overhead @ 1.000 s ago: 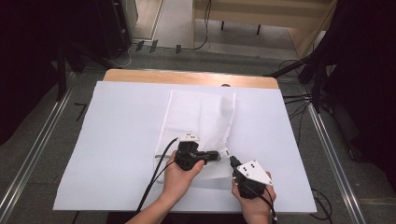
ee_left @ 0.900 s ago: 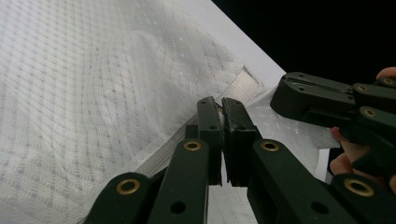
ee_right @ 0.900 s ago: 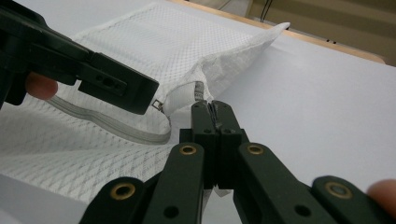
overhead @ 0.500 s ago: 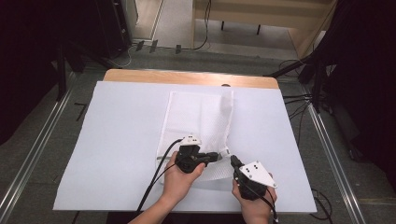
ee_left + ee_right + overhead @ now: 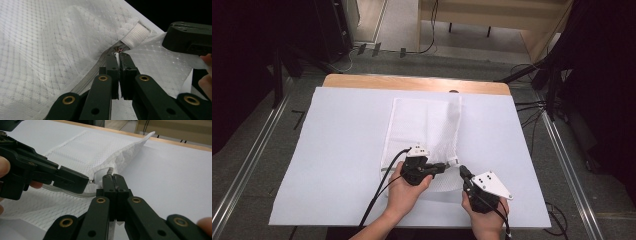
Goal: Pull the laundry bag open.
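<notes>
A white mesh bag (image 5: 422, 125) lies flat on the white table cover (image 5: 337, 150), its zipper (image 5: 87, 75) running along the near end. My left gripper (image 5: 443, 167) points right and is shut on the small metal zipper pull (image 5: 117, 49). Just to its right, my right gripper (image 5: 462, 171) is shut on the bag's edge at the zipper's end, where a grey tab (image 5: 109, 171) sticks up from its tips. The two sets of tips are almost touching. In the right gripper view the left gripper (image 5: 86, 181) comes in from the left over the mesh bag (image 5: 100, 147).
The table's wooden far edge (image 5: 412, 82) shows beyond the cover. Metal floor rails (image 5: 247, 165) run along both sides, and cables (image 5: 532, 107) lie on the floor at the right. A black cable (image 5: 379, 190) trails from the left gripper toward the near edge.
The left gripper has drifted slightly toward the near edge with the zipper pull. The right gripper has barely moved.
</notes>
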A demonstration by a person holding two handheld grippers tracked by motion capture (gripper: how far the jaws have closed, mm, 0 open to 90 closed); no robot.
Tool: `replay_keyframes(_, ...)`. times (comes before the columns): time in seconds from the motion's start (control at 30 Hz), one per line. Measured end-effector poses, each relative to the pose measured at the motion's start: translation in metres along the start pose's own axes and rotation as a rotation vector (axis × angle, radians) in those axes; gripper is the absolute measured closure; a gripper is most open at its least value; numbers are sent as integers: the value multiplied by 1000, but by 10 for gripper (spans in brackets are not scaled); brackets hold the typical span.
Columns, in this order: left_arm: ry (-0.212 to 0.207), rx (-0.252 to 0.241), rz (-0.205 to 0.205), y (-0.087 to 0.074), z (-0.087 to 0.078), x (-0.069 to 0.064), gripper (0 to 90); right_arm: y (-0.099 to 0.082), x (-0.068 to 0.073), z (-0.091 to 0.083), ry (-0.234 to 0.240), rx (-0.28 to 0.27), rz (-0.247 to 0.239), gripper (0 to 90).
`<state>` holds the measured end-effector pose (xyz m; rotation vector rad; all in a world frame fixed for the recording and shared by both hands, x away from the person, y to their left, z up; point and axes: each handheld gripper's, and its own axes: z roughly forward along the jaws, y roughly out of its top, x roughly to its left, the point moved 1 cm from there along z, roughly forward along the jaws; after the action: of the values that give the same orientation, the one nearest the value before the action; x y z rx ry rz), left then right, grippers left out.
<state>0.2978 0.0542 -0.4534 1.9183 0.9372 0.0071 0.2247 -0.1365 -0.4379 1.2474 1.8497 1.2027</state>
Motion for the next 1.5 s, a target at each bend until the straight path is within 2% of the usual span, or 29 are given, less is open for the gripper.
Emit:
replay_keyframes(0.07, 2, 9, -1, 0, 1, 0, 882, 0, 0, -1, 1, -3, 8, 900)
replay_keyframes(0.3, -37, 14, -36, -1, 1, 2, 882, 1, -3, -2, 2, -16, 18, 900)
replay_keyframes(0.47, -45, 12, -58, 2, -5, 6, 882, 0, 1, -2, -9, -24, -18, 900)
replay_keyframes(0.57, -35, 12, -44, 2, -6, 5, 882, 1, 1, -2, -10, -26, -17, 900)
replay_keyframes(0.6, -20, 10, -23, 1, -6, 3, 882, 1, 0, -1, -10, -28, -1, 900)
replay_keyframes(0.83, -18, 20, -27, 0, -6, 5, 882, 1, 2, -1, -6, -25, 1, 900)
replay_keyframes(0.9, -39, 3, -44, -1, -6, 6, 882, 1, 1, -1, -4, -31, 3, 900)
replay_keyframes(0.97, -39, 2, -37, -1, -7, 6, 882, 2, 1, -2, -4, -35, 9, 900)
replay_keyframes(1.0, -41, -5, -25, -1, -10, 7, 883, 3, -2, -1, 44, -7, 15, 900)
replay_keyframes(1.1, -42, 1, -10, -3, -11, 7, 882, -1, -6, 1, 60, 22, 24, 900)
replay_keyframes(1.13, -39, 2, 1, -4, -12, 7, 882, -5, -7, 4, 83, 59, 28, 900)
replay_keyframes(1.2, -37, -7, -7, -4, -12, 7, 882, -6, -8, 5, 93, 60, 43, 892)
replay_keyframes(1.23, -39, -12, -17, -4, -13, 8, 882, -6, -8, 6, 101, 62, 57, 851)
replay_keyframes(1.27, -39, -12, -17, -4, -13, 8, 882, -6, -8, 6, 101, 62, 57, 851)
replay_keyframes(1.3, -43, -15, -27, -4, -13, 10, 882, -6, -8, 7, 103, 58, 60, 796)
replay_keyframes(1.33, -53, -15, -33, -4, -14, 12, 882, -6, -9, 9, 108, 63, 65, 667)
replay_keyframes(1.37, -53, -15, -33, -4, -14, 12, 882, -6, -9, 9, 108, 63, 65, 667)
replay_keyframes(1.43, -65, -16, -22, -5, -16, 12, 882, -5, -14, 12, 151, 54, 105, 518)
replay_keyframes(1.47, -66, -16, -20, -5, -16, 11, 882, -4, -16, 13, 172, 47, 129, 494)
replay_keyframes(1.5, -66, -16, -20, -5, -16, 11, 882, -4, -16, 13, 172, 47, 129, 494)
